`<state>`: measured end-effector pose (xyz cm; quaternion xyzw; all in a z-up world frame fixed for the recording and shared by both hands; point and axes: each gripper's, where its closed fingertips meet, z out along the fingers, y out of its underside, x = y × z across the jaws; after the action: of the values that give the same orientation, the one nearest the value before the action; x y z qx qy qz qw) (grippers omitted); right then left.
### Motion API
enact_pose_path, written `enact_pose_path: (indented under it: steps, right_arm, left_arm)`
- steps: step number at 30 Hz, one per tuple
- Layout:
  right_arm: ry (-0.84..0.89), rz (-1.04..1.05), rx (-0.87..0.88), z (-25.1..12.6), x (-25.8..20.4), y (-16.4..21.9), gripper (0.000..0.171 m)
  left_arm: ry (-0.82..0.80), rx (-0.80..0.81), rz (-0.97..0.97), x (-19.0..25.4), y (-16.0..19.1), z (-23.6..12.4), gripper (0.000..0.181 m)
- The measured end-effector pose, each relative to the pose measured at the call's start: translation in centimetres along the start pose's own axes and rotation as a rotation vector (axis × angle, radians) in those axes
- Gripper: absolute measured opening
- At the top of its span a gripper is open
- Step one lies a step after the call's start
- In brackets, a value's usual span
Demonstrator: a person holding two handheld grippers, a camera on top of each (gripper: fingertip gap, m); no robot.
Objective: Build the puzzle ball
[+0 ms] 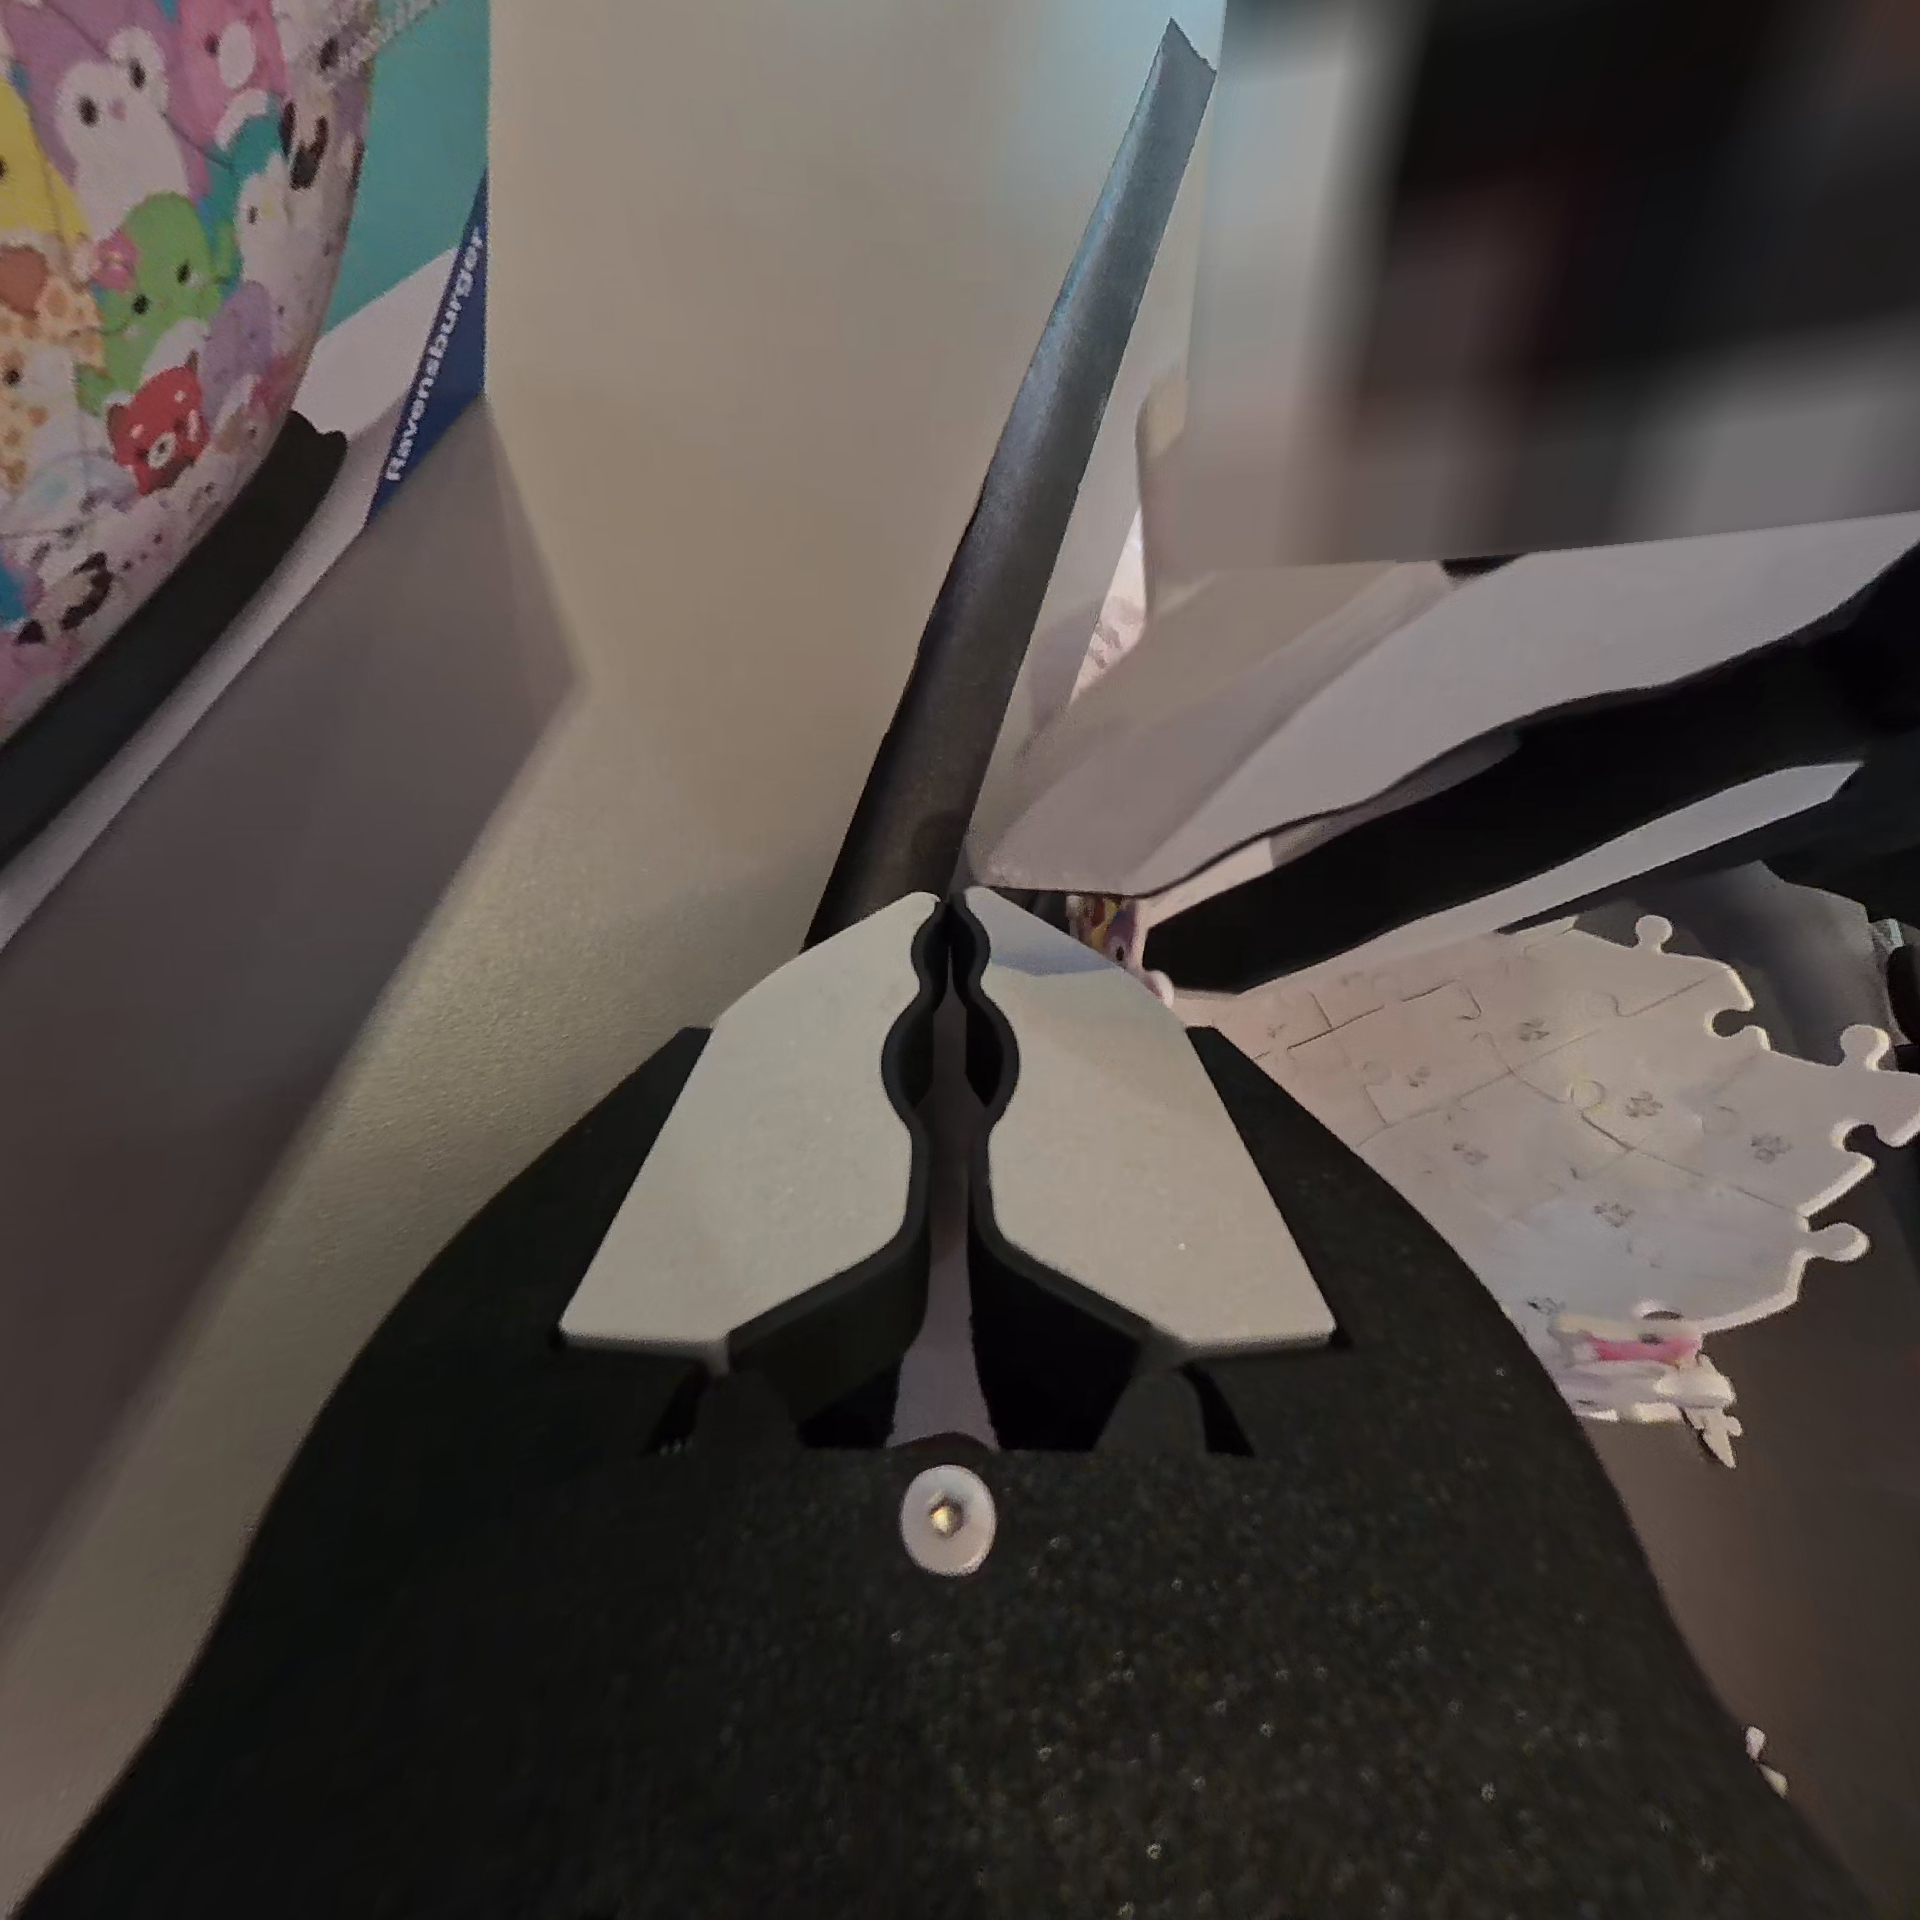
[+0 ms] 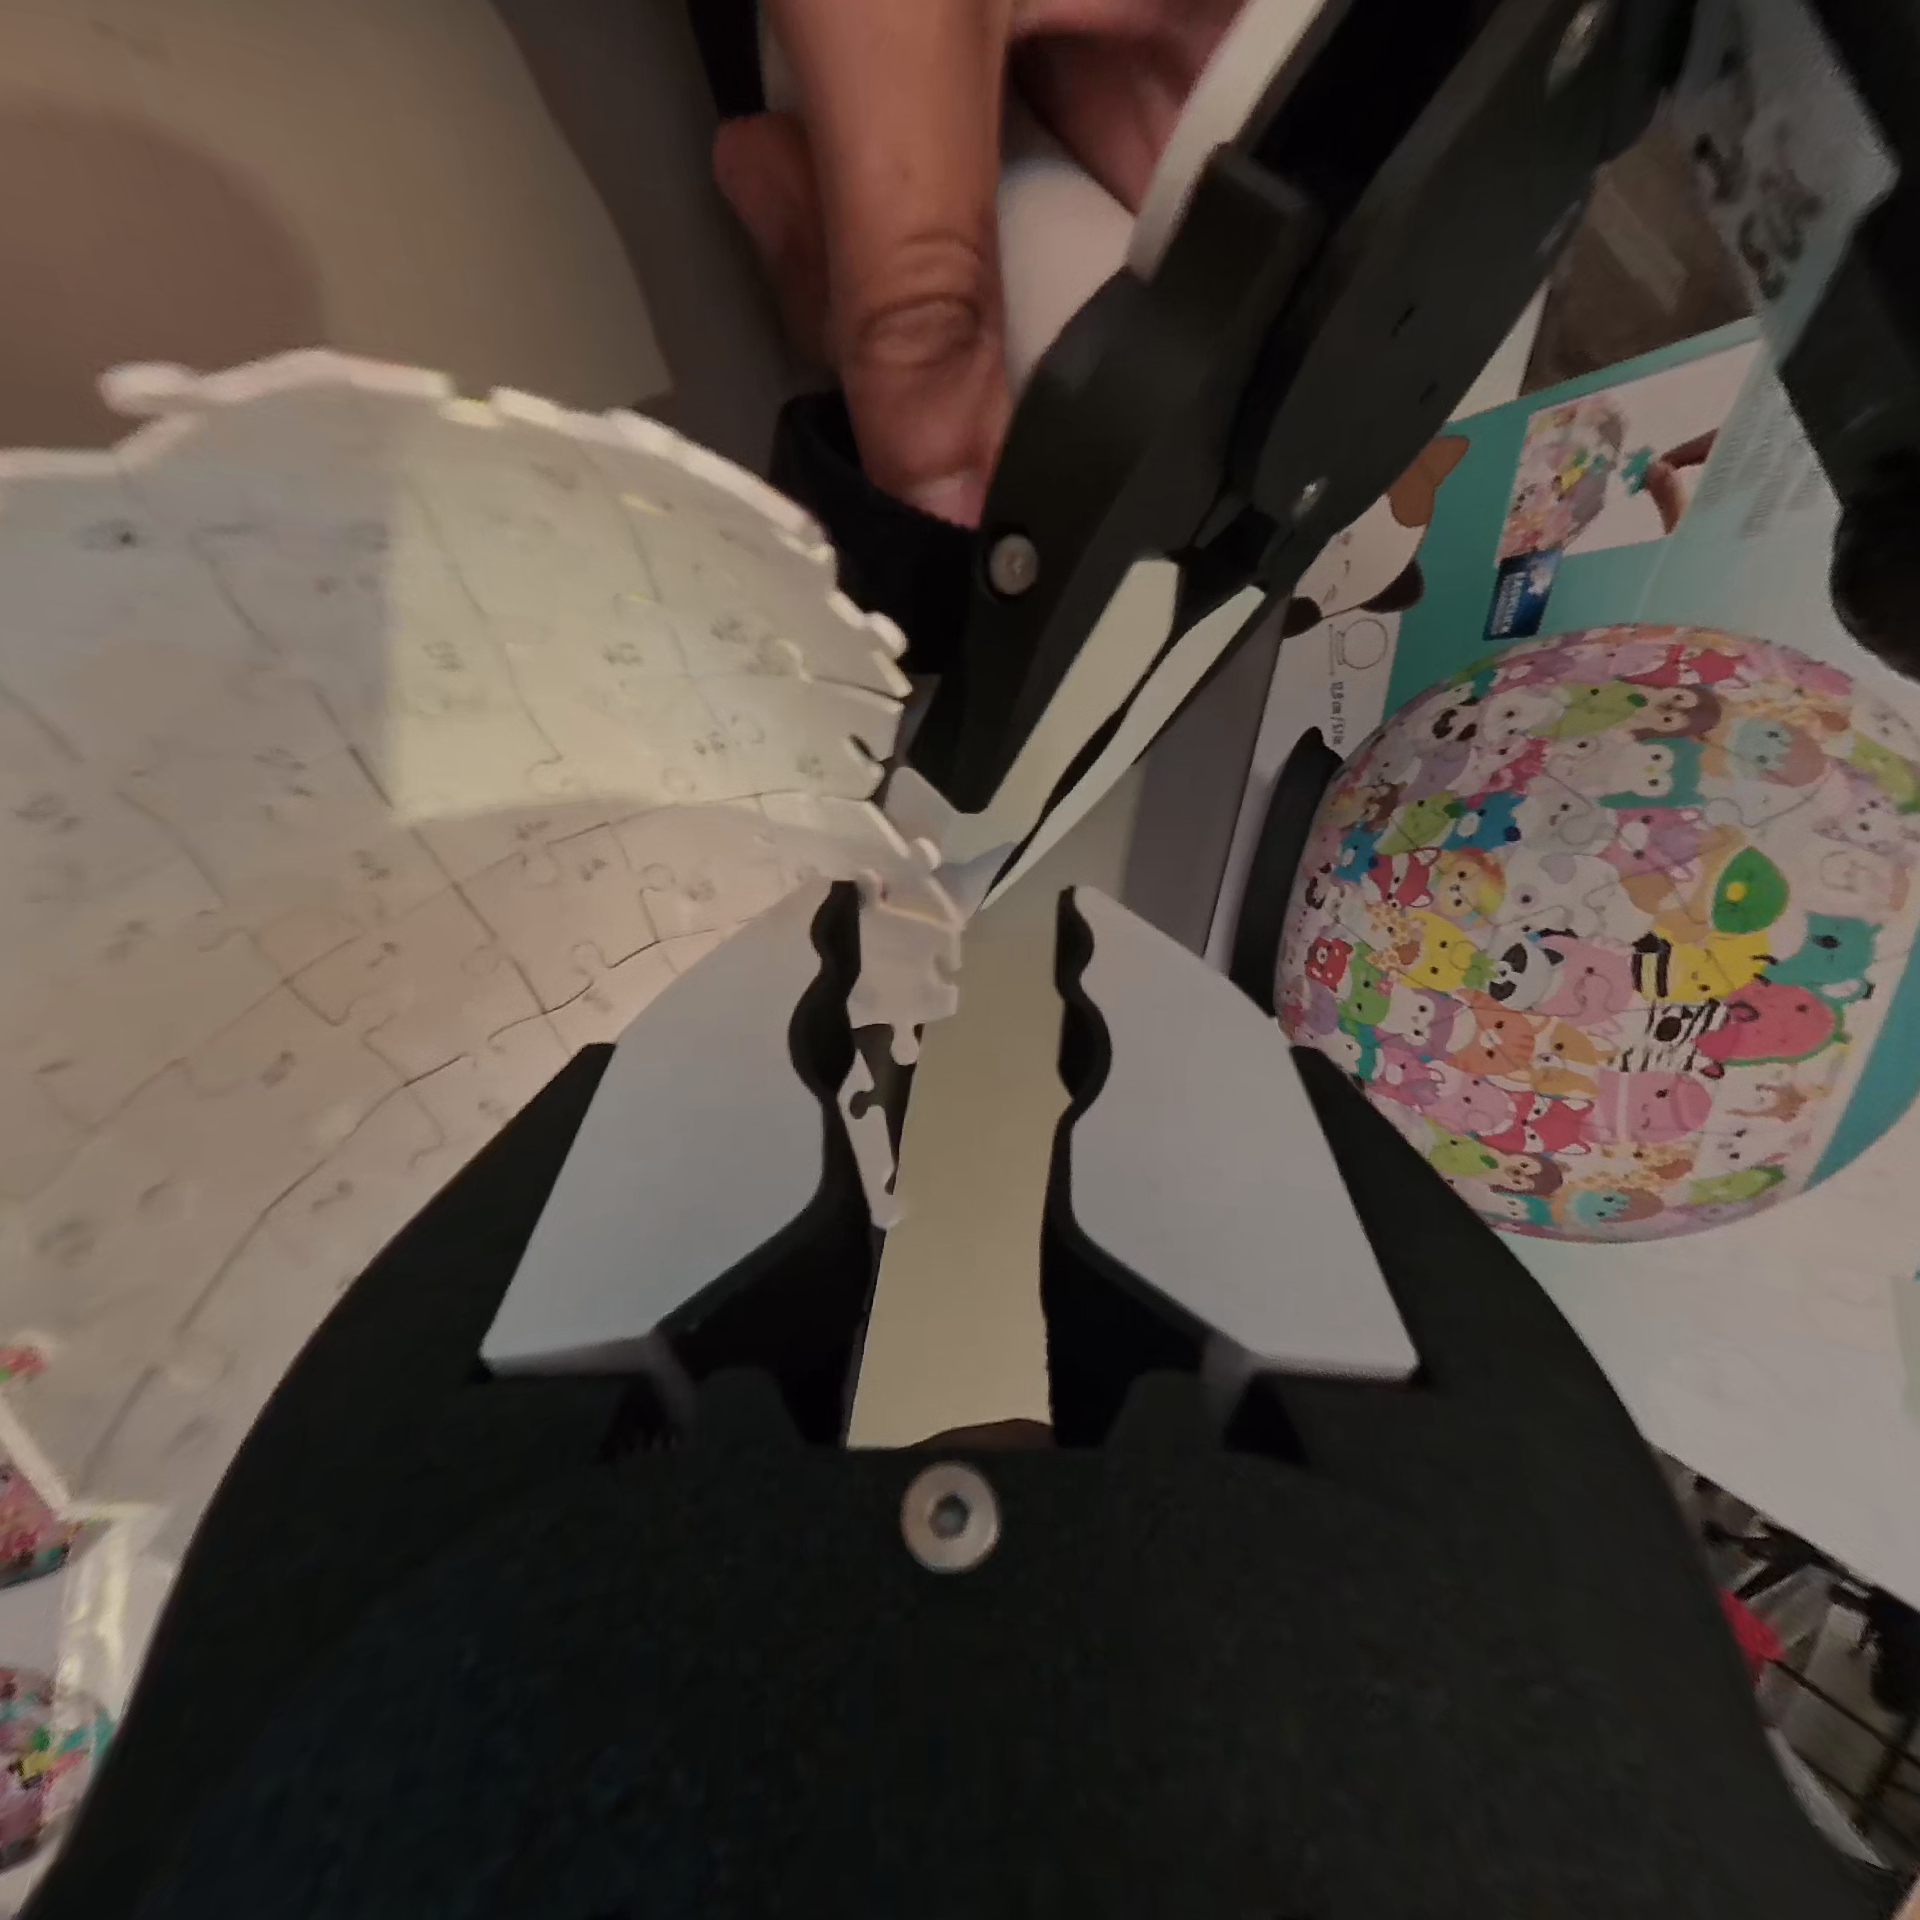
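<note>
The part-built puzzle ball is a curved shell of joined pieces, seen from its white inner side (image 2: 312, 779); it also shows in the left wrist view (image 1: 1558, 1122). My right gripper (image 2: 961, 909) is open, and the shell's toothed rim (image 2: 904, 966) sits between its jaws against the left finger. My left gripper (image 1: 951, 920) is shut, its tips pressed together. In the right wrist view the left gripper (image 2: 982, 862) touches the shell's rim with its tips; whether it pinches a piece there is hidden. The right gripper (image 1: 1081, 902) reaches in from the right.
The puzzle box (image 2: 1558, 935) with the ball picture lies at right; it also stands far left in the left wrist view (image 1: 208, 312). A thin dark bar (image 1: 1039, 520) rises behind my left tips. Loose coloured pieces (image 2: 31, 1538) lie lower left. A hand (image 2: 914, 260) holds the left gripper. The tips of both grippers are at nearly the same place.
</note>
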<state>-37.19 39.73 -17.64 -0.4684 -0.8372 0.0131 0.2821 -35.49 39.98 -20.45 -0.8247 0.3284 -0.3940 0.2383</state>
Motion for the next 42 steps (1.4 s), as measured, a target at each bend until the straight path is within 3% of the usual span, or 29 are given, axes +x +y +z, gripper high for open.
enact_pose_path:
  steps: [29, 42]
  right_arm:
    - [0.018, 0.027, 0.018, -0.70, 0.37, 0.23, 0.033]
    - [0.062, -0.015, 0.015, -0.82, 0.62, 0.34, 0.042]
  left_arm:
    - [0.032, -0.002, -0.020, 0.17, -0.10, 0.17, 0.000]
    - [0.051, -0.015, -0.009, 0.52, -0.05, 0.41, 0.000]
